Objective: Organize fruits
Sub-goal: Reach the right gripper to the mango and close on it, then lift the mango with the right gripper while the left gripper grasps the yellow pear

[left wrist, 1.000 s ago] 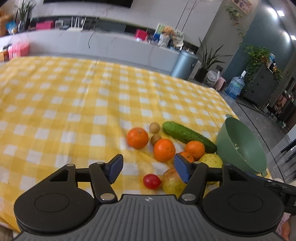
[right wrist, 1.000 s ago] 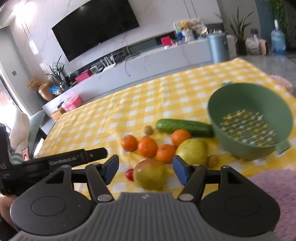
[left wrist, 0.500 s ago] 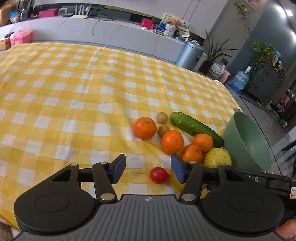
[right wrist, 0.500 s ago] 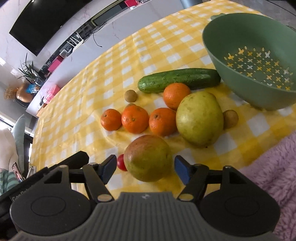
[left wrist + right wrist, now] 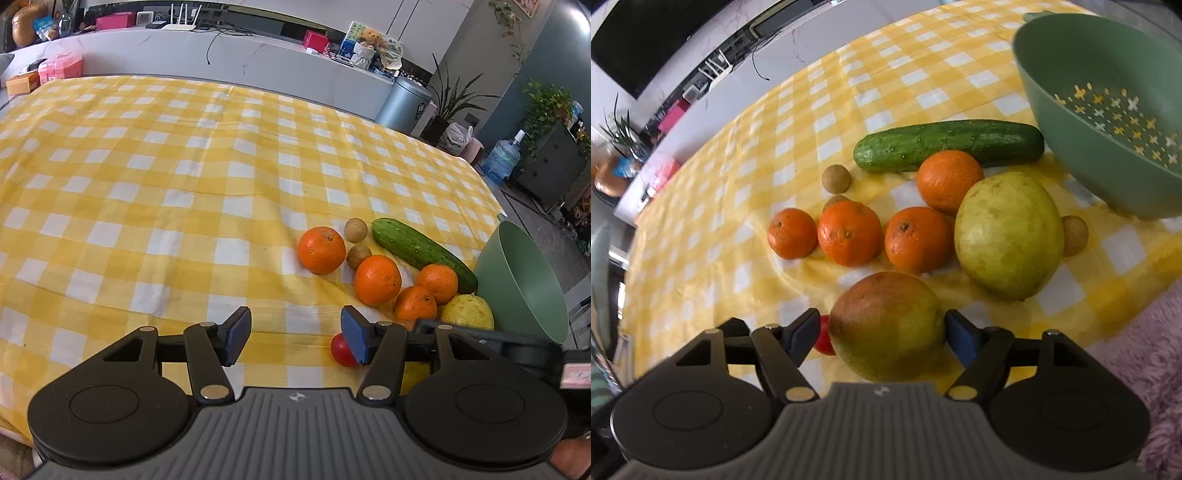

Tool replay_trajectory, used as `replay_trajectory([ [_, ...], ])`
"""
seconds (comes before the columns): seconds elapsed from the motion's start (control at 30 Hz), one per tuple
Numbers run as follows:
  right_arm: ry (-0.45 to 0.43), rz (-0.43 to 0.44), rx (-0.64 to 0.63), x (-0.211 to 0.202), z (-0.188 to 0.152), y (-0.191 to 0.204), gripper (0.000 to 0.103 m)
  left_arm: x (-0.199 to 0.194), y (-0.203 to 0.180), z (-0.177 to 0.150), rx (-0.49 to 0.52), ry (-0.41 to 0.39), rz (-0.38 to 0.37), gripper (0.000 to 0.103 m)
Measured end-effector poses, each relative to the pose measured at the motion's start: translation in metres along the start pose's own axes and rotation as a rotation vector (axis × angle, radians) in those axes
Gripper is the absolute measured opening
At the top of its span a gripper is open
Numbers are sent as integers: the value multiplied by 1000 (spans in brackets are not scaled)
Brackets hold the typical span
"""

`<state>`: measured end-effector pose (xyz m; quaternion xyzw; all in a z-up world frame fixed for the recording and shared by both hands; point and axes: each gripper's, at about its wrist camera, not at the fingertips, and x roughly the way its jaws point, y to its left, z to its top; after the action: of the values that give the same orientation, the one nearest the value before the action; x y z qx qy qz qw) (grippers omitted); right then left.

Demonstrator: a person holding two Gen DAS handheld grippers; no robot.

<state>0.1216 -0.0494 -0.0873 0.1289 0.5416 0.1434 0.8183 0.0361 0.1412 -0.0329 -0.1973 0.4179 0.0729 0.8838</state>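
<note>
White counter, grey bin, houseplants

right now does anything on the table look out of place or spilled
One thing: a cucumber lies among the fruit, against the oranges, though it is no fruit. The green colander is tilted and holds nothing. The cloth is rumpled under the fruit. Nothing looks spilled or damaged.

Home living room: television, houseplants
</note>
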Motion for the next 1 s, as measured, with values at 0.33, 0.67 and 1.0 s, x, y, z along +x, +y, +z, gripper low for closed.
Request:
replay_trajectory([
  [0.33,-28,-27,-18,4,-4,2,66,2,3,0,-12,4,12,65],
  [0.67,-69,78,19,-18,-9,-5,66,1,3,0,-15,2,17,67],
  [1.0,-180,195,49,-67,-10,-37,66,-7,-28,-8,60,-110,-25,89],
])
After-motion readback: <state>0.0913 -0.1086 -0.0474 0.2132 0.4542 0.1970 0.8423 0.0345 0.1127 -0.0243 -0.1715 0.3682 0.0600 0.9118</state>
